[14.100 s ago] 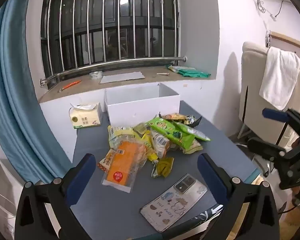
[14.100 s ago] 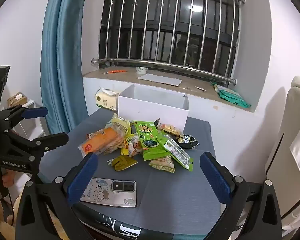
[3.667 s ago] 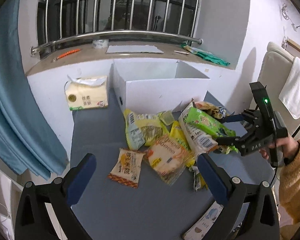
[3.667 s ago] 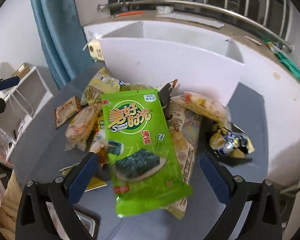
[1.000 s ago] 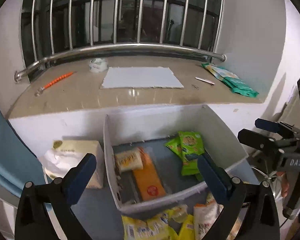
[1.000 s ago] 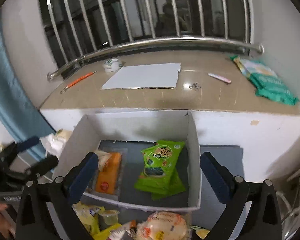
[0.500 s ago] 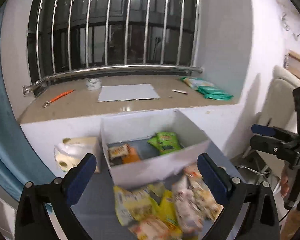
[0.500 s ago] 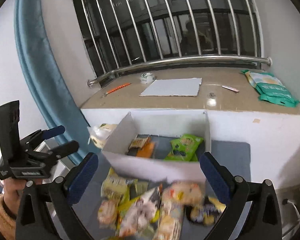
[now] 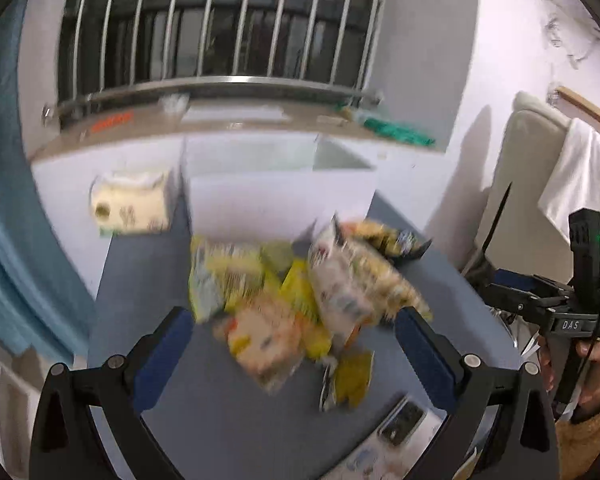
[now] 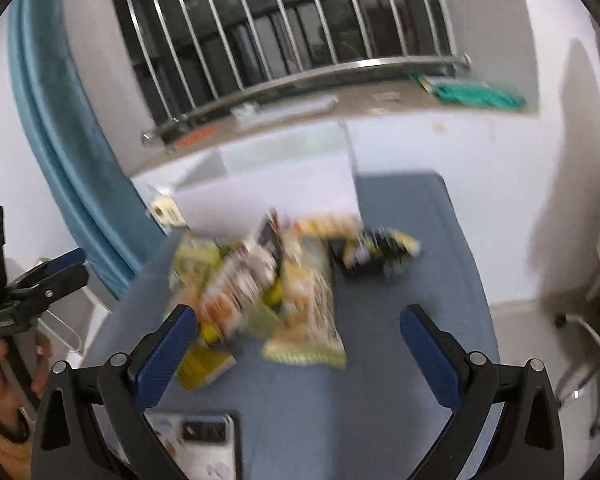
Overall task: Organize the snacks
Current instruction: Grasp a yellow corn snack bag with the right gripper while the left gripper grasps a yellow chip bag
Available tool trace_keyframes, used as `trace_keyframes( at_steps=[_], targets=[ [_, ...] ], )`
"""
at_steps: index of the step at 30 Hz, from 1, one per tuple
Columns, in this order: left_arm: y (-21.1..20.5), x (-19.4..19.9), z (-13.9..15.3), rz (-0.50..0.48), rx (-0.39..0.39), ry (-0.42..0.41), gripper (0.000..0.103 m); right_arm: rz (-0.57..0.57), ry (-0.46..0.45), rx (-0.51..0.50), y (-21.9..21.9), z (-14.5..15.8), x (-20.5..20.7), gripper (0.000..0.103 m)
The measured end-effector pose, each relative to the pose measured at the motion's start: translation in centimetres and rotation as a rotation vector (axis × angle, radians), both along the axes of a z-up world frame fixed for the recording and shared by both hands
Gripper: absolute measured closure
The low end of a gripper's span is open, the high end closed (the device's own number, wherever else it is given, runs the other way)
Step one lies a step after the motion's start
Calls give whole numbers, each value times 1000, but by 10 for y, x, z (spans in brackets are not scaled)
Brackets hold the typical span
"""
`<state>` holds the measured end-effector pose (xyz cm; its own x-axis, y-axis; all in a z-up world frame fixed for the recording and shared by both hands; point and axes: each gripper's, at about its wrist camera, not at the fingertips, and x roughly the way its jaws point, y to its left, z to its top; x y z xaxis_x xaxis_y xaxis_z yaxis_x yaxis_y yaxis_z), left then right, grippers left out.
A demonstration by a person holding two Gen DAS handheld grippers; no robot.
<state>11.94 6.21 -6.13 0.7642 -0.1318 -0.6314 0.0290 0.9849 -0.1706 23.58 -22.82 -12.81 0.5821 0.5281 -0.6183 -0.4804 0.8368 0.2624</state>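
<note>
Hovering w/ both jaws wide, empty over blurred snack pile (image 9: 300, 292); right gripper (image 9: 540, 300) reads "DAS".

We cannot read any label in the snack pile (image 9: 300, 292); motion blur smears both views. The box (image 9: 276, 196) hides its contents behind its front wall. The phone (image 10: 204, 440) is cut off by the bottom edge, partly behind a finger (image 10: 160, 356).
</note>
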Motion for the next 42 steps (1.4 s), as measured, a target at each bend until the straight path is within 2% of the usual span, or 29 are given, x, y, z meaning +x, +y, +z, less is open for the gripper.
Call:
trace_keyframes(
  at_steps=[3,6,8,10,12,14,18,21,28,29,32,33,34,37,42],
  targets=[
    [6,-7,-4,-14,-72,-10,0,-1,36,-12,2,-15,3,0],
    [11,-13,-2,10,-63,-30,0,-14,42,-30,9,-18,9,0],
    [13,-13,-1,19,-57,-35,0,6,60,9,14,-18,16,0],
    [16,-14,-1,23,-71,-41,0,25,110,94,17,-19,30,0],
    [19,-14,-1,18,-94,-42,0,17,176,195,22,-21,50,0],
    [20,-15,-1,18,-94,-45,0,-15,236,246,32,-24,72,0],
    [25,-17,-2,26,-75,-44,0,-64,265,274,50,-29,115,0],
    [31,-17,-3,38,-83,-45,0,-114,351,311,55,-43,143,4],
    [42,-17,-8,56,-112,-35,0,-183,406,394,59,-57,173,6],
    [41,-18,-8,56,-110,-37,0,-193,416,409,59,-59,176,9],
    [40,-19,-7,57,-101,-38,0,-245,475,434,57,-72,187,34],
    [41,-19,-6,56,-97,-39,0,-251,503,451,56,-78,190,57],
    [41,-19,-6,55,-94,-40,0,-253,525,472,54,-83,191,68],
    [44,-18,-8,61,-82,-34,0,-242,496,504,46,-83,184,73],
    [51,-4,-17,71,-76,0,0,-195,437,547,32,-64,160,80]
  ],
)
